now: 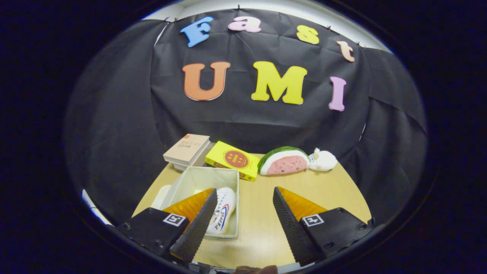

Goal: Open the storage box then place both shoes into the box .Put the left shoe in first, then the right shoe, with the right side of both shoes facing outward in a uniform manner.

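An open white storage box (207, 176) stands on the wooden table (304, 186), partly behind my left finger. Inside it lies a white shoe (224, 211) with a blue and red stripe on its side, resting against the box's right wall. My left finger hides the box's left half, so a second shoe cannot be made out. A white lid-like piece (160, 196) lies just left of the box. My gripper (245, 196) is open and holds nothing, hovering above the table's near edge, with bare tabletop between the fingers.
Beyond the box lie a beige book (186, 149) on a white one and a yellow box (233, 159). A watermelon-slice plush (283, 161) and a small white plush (322, 160) sit at the table's far right, against the black cloth wall.
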Action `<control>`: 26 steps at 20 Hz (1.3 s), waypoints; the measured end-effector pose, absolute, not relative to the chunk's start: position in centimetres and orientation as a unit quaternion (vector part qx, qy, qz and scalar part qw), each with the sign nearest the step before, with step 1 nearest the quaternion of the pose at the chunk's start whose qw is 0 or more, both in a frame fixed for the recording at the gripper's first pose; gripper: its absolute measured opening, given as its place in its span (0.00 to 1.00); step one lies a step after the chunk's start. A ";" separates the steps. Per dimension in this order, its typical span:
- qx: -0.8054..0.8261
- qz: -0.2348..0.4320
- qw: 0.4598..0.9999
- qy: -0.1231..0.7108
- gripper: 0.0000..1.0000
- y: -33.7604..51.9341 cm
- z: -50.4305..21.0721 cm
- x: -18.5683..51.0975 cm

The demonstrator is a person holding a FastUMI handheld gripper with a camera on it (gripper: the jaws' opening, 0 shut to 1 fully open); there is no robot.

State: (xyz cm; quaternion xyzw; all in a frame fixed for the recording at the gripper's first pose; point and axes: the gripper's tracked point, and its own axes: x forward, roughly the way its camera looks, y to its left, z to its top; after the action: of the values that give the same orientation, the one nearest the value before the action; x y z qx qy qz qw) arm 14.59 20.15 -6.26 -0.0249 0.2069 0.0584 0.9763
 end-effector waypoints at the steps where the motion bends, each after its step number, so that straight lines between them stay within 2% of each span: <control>1: -0.020 0.052 0.979 0.194 0.95 19.3 -5.3 13.9; 6: 0.005 0.007 0.993 0.119 0.99 14.9 -1.1 11.7; 14: 0.020 -0.023 0.998 0.058 1.00 11.4 0.8 8.2; 26: 0.043 -0.044 0.995 0.076 1.00 9.9 -0.8 6.0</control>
State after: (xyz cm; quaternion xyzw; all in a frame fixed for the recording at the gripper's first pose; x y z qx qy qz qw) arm 5.99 9.86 -0.77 0.0427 0.0761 -0.0444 0.9952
